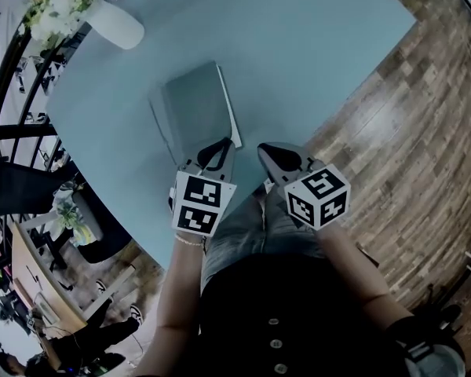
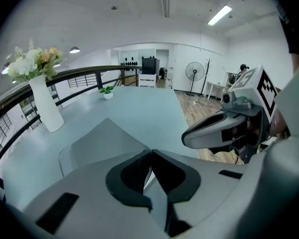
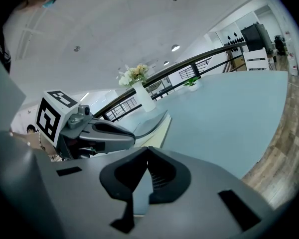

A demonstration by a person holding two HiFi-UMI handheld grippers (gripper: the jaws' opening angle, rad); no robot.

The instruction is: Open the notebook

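L gripper (image 1: 216,151) is pinching near edge of thin grey soft-cover notebook (image 1: 192,104), 12 o'clock on teal table (image 1: 322,45) (cover's flexing: prob. light, floppy). R gripper (image 1: 272,155), 3 o'clock, is hovering clenched, empty.

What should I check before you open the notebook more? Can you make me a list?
1. The left gripper has its fingers pinched on the flat grey notebook's thin grey cover: ok.
2. The cover's near edge is lifted off the cream pages: ok.
3. Only the cover is pinched, no pages with it: cannot tell.
4. The right gripper is shut, empty and off the notebook: ok.
5. The white flower vase stands well away from the notebook on the pale blue table: ok.
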